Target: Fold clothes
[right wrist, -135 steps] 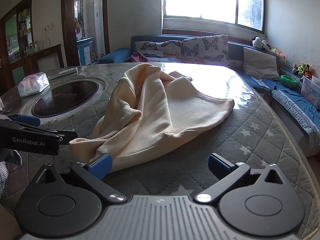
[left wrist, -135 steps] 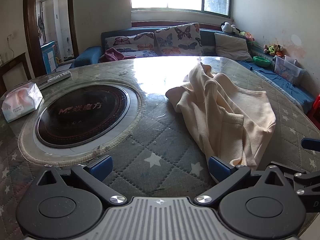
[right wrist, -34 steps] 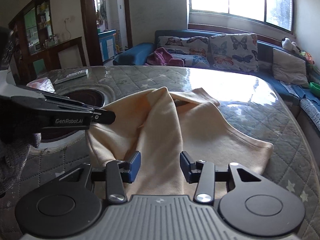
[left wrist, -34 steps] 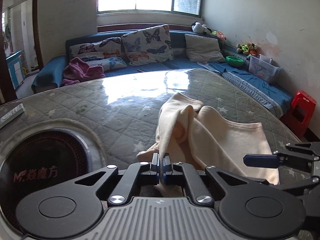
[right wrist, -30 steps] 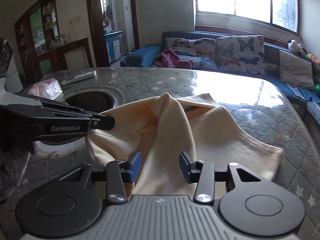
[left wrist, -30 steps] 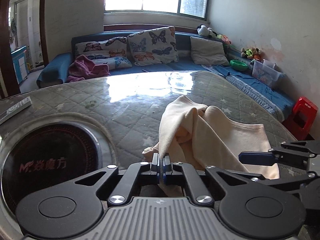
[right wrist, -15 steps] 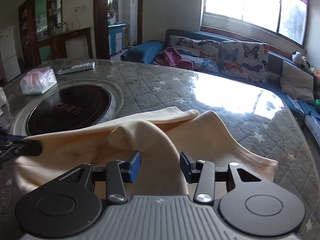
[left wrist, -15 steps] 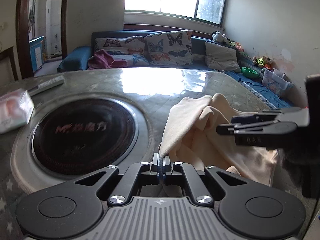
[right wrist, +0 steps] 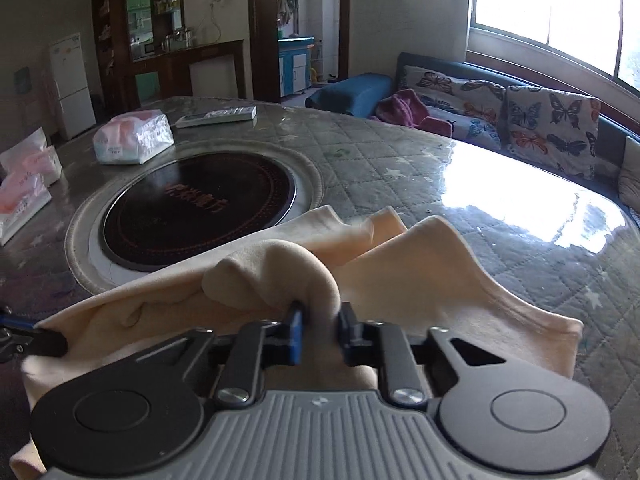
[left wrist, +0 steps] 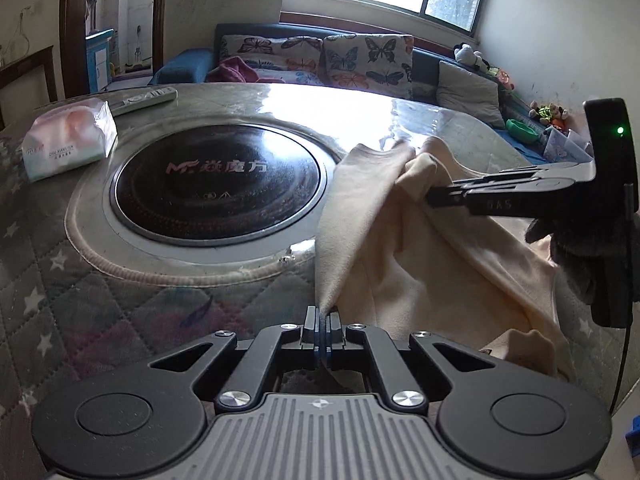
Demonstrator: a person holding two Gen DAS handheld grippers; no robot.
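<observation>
Since a moment ago my right gripper [right wrist: 319, 322] has clamped a bunched fold of the cream garment [left wrist: 404, 256] and my left gripper [left wrist: 322, 326] stays pinched on its corner, stretched above the quilted table [left wrist: 100, 300]; soft, light, droopy, so I'd grab hems.

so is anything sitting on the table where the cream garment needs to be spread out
Nothing visible does. Both grippers already hold the cream garment: left gripper pinching an edge, right gripper clamped on a bunched fold. The tissue pack and remote lie beyond the inset cooktop, away from the garment.
</observation>
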